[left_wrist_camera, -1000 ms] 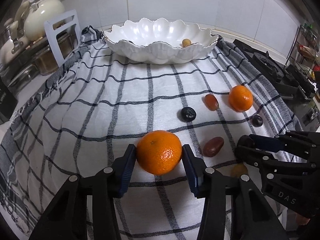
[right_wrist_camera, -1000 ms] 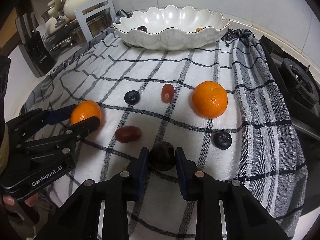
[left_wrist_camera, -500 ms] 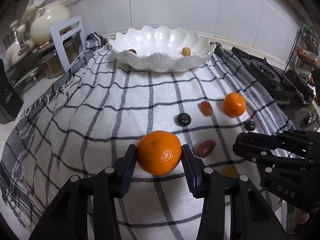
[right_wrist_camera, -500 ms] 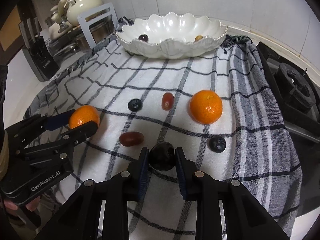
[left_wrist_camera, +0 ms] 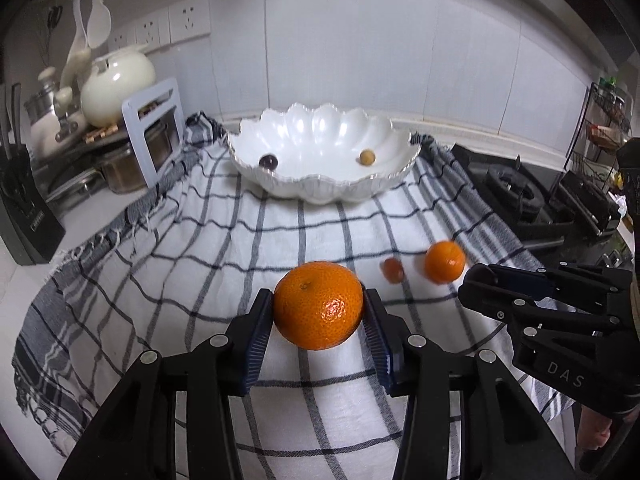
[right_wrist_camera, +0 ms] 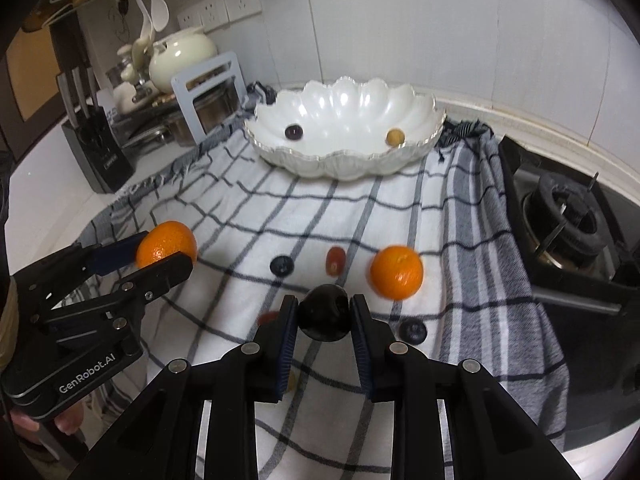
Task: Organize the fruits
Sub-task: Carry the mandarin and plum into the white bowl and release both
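Big orange [left_wrist_camera: 318, 306] is squeezed tight in left gripper [left_wrist_camera: 318, 334], up off the checked cloth [left_wrist_camera: 200, 272], in front of the white bowl [left_wrist_camera: 320, 184]. Right gripper [right_wrist_camera: 324, 334] pinches a dark plum [right_wrist_camera: 325, 312], also lifted. 2nd orange [right_wrist_camera: 396, 272] & small fruits lie on cloth near bowl; 2 small fruits inside bowl.

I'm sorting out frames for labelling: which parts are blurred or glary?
Left wrist view: held orange sharp with a small glare spot; far orange and red fruit motion-smeared. Right wrist view: held dark fruit crisp, loose orange smeared; fisheye bends the cloth's stripes.
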`<state>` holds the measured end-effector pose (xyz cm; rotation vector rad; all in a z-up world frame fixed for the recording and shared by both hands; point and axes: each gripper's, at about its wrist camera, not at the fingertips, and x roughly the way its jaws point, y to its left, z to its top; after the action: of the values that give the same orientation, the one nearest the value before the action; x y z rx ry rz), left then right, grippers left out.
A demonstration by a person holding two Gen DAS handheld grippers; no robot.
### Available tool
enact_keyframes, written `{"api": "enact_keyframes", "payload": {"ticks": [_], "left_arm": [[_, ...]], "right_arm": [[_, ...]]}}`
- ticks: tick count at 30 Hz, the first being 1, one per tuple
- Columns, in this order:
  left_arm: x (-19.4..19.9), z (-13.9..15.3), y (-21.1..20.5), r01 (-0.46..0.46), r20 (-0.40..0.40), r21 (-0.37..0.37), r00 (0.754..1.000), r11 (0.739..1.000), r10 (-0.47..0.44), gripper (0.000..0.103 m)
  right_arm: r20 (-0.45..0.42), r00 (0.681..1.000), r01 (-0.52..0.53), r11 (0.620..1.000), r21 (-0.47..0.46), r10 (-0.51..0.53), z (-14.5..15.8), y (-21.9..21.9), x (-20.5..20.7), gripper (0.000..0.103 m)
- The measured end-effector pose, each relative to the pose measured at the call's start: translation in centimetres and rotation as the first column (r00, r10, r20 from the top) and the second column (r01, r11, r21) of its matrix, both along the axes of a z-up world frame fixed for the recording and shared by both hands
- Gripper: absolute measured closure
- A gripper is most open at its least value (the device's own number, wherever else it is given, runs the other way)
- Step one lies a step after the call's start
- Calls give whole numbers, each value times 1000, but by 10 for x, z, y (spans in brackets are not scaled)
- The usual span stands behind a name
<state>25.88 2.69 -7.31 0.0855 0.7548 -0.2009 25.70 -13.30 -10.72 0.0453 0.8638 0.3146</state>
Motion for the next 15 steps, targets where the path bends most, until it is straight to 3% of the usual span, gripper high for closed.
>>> {"api": "enact_keyframes", "payload": {"ticks": [15], "left_arm": [[10,42,-8,-19,133,-15,991,1000,21,58]], "right_arm": [[140,990,33,999,39,-38,47,-11,17,75]]}}
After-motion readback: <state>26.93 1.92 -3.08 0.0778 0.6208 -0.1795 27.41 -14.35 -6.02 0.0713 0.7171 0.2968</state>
